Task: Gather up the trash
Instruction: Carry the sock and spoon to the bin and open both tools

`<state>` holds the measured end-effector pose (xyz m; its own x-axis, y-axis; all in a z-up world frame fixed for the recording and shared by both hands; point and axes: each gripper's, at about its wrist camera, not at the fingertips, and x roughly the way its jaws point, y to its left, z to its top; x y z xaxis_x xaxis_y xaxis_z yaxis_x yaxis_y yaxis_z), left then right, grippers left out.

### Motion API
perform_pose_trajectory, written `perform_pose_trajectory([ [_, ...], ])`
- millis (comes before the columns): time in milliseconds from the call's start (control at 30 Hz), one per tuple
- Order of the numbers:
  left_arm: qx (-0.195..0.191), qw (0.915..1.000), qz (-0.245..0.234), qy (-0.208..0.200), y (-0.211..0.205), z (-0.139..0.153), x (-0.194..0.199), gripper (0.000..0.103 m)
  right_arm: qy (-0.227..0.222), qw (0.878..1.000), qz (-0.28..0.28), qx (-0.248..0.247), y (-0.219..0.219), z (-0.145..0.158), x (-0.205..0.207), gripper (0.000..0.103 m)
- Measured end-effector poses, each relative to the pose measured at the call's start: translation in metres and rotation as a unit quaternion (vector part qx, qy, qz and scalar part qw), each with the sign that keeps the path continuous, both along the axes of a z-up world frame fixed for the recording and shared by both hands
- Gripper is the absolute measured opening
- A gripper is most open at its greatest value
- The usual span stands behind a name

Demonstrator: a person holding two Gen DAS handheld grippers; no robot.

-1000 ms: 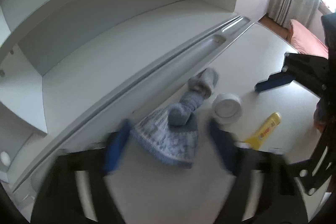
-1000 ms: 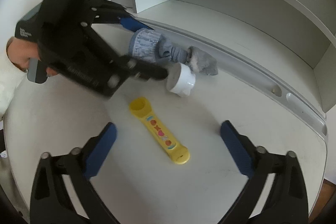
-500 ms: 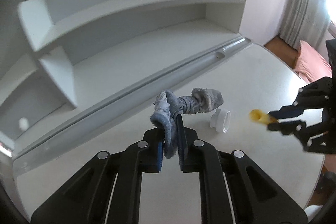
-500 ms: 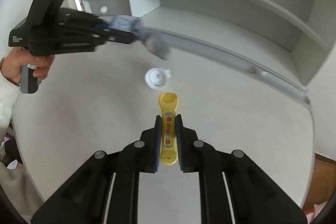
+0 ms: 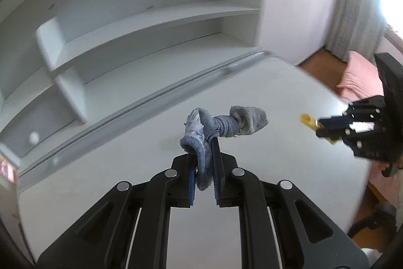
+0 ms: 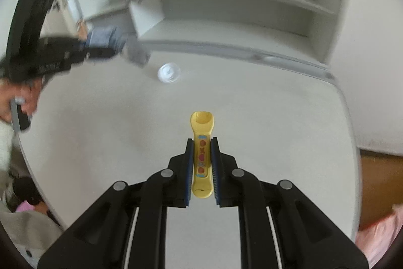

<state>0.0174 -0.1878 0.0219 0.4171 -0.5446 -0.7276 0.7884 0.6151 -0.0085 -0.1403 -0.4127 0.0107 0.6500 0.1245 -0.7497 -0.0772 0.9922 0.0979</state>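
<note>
Small round white plastic cap [image 6: 169,72] on pale desk [image 6: 126,143], near far white shelf unit [image 6: 226,11].

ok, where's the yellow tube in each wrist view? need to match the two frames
Left wrist: the yellow tube is at the right edge, its tip sticking out of the right gripper, lifted off the white table.
Right wrist: the tube is bottom centre, clamped lengthways between that gripper's blue pads.
Shared landmark: the grey-blue sock, held by the left gripper; centre in the left view, upper left in the right view.
</note>
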Motion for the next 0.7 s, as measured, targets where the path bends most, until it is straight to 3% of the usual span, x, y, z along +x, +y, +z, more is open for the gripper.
perform_pose_trajectory([
  [100, -0.019, 0.9984, -0.054, -0.003, -0.030, 0.010, -0.034, 0.010, -0.027, 0.997, -0.063, 0.020, -0.040, 0.017, -0.052, 0.013],
  [200, -0.028, 0.9901, -0.137, -0.006, -0.077, 0.018, -0.085, 0.010, -0.046, 0.989, -0.140, 0.030, -0.082, 0.028, -0.115, 0.014],
  [300, -0.021, 0.9686, -0.248, 0.004, -0.132, 0.016, -0.153, 0.010, -0.047, 0.975, -0.214, 0.031, -0.117, 0.027, -0.174, 0.014],
  [367, -0.011, 0.9549, -0.297, 0.006, -0.160, 0.011, -0.190, 0.010, -0.039, 0.963, -0.262, 0.045, -0.140, 0.016, -0.218, 0.014],
  [500, 0.032, 0.9233, -0.382, 0.019, -0.209, -0.023, -0.269, 0.010, 0.002, 0.943, -0.319, 0.091, -0.178, -0.034, -0.275, 0.014],
  [533, 0.044, 0.9200, -0.389, 0.012, -0.216, -0.033, -0.282, 0.010, 0.017, 0.938, -0.331, 0.104, -0.186, -0.053, -0.285, 0.014],
  [700, 0.138, 0.8912, -0.432, -0.004, -0.249, -0.136, -0.361, 0.010, 0.110, 0.908, -0.355, 0.191, -0.216, -0.163, -0.307, 0.014],
])
